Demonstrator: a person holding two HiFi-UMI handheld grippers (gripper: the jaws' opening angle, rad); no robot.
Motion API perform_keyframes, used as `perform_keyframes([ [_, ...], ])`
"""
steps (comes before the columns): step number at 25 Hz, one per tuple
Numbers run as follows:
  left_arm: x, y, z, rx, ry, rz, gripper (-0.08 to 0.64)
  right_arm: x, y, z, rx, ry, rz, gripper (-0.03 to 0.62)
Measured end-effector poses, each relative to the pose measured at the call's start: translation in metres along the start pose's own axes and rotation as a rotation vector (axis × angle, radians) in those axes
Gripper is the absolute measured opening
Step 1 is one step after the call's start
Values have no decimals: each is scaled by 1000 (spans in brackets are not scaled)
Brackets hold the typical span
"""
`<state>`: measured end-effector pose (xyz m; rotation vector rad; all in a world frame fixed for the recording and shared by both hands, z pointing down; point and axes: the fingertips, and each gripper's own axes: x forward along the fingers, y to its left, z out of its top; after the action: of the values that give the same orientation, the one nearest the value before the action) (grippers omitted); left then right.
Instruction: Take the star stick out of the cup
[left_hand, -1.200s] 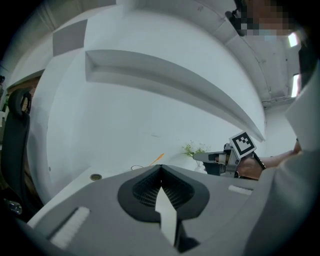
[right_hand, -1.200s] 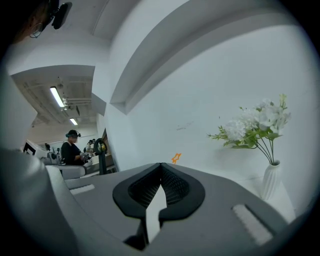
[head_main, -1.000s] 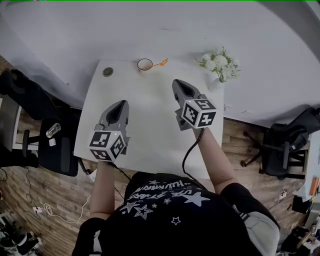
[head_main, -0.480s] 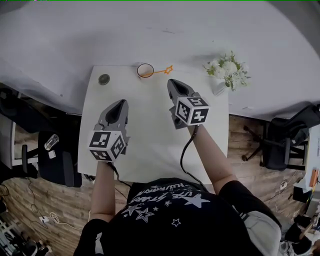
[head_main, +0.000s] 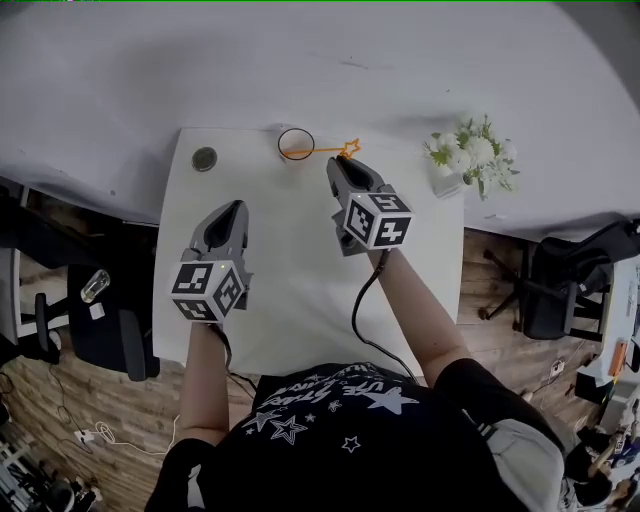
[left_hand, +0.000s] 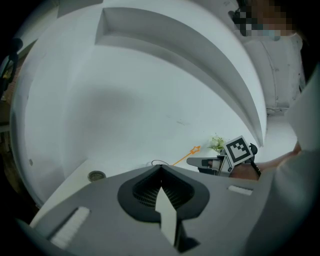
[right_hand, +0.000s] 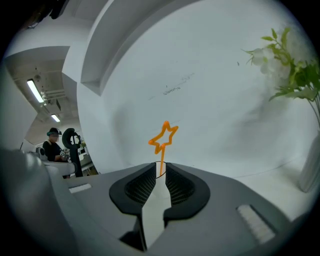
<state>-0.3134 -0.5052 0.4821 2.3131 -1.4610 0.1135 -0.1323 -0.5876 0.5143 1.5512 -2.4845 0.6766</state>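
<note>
A dark-rimmed cup (head_main: 295, 143) stands at the far edge of the white table (head_main: 290, 300). An orange star stick (head_main: 322, 151) leans out of it to the right, its star (head_main: 350, 148) past the rim. My right gripper (head_main: 336, 167) has its tips just short of the stick, jaws a narrow gap apart. In the right gripper view the star (right_hand: 163, 137) rises beyond that gap in my right gripper (right_hand: 160, 167), and nothing is gripped. My left gripper (head_main: 233, 212) hangs over the table's left middle, shut and empty; in its own view the cup (left_hand: 159, 163) lies beyond the left gripper (left_hand: 160, 169).
A vase of white flowers (head_main: 470, 160) stands at the table's far right corner. A small round disc (head_main: 204, 157) lies at the far left corner. A white wall runs behind the table. Office chairs (head_main: 560, 290) sit on the wooden floor on both sides.
My right gripper has moved forward and left, closing in on the star stick by the cup. The left gripper has stayed about where it was.
</note>
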Motion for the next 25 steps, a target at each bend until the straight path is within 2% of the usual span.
perform_keyframes([
  [10, 9, 5, -8, -10, 23, -7, 3, 18, -5, 4, 5, -36, -29, 83],
  [16, 9, 4, -13, -14, 36, -15, 3, 21, -3, 6, -4, -40, -21, 37],
  [25, 3, 3, -19, -27, 31, -29, 3, 12, 4, 16, -30, -68, -24, 33],
])
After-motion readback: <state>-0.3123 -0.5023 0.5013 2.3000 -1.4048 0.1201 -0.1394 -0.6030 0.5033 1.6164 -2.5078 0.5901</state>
